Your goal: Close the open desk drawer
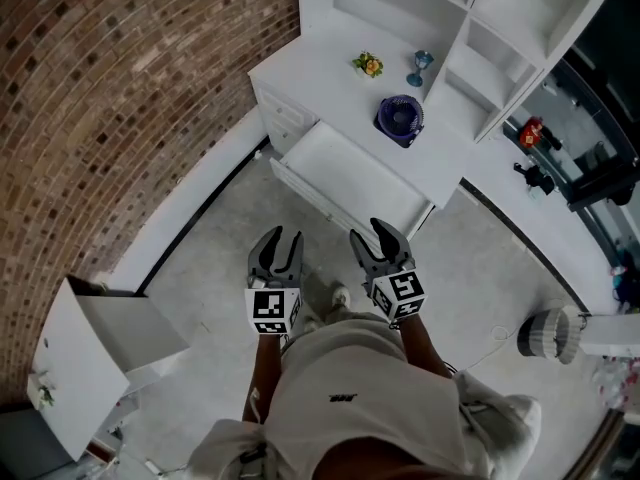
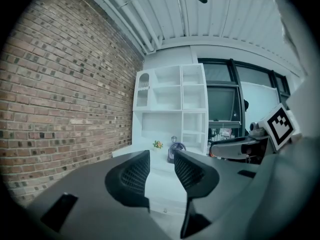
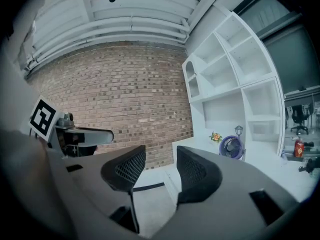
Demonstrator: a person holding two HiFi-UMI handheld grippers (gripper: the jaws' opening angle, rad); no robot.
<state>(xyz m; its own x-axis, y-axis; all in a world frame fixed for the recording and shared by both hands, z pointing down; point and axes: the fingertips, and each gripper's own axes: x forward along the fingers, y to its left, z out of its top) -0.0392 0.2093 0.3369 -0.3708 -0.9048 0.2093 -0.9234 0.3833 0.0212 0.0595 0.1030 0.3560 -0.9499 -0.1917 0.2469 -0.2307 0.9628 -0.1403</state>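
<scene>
The white desk (image 1: 320, 73) stands against the brick wall, and its wide drawer (image 1: 352, 180) is pulled out toward me with nothing seen inside. Both grippers hover over the floor just short of the drawer's front edge. My left gripper (image 1: 283, 236) (image 2: 161, 156) is shut and holds nothing; the drawer front (image 2: 163, 186) shows beyond its jaws. My right gripper (image 1: 368, 230) (image 3: 161, 151) is also shut and bare, beside the left one. Neither touches the drawer.
On the desk top are a blue fan (image 1: 400, 118), a small flower pot (image 1: 368, 65) and a little lamp (image 1: 420, 66), under a white shelf unit (image 1: 500, 48). A white cabinet (image 1: 90, 358) stands at the lower left, a round white appliance (image 1: 548, 333) on the floor right.
</scene>
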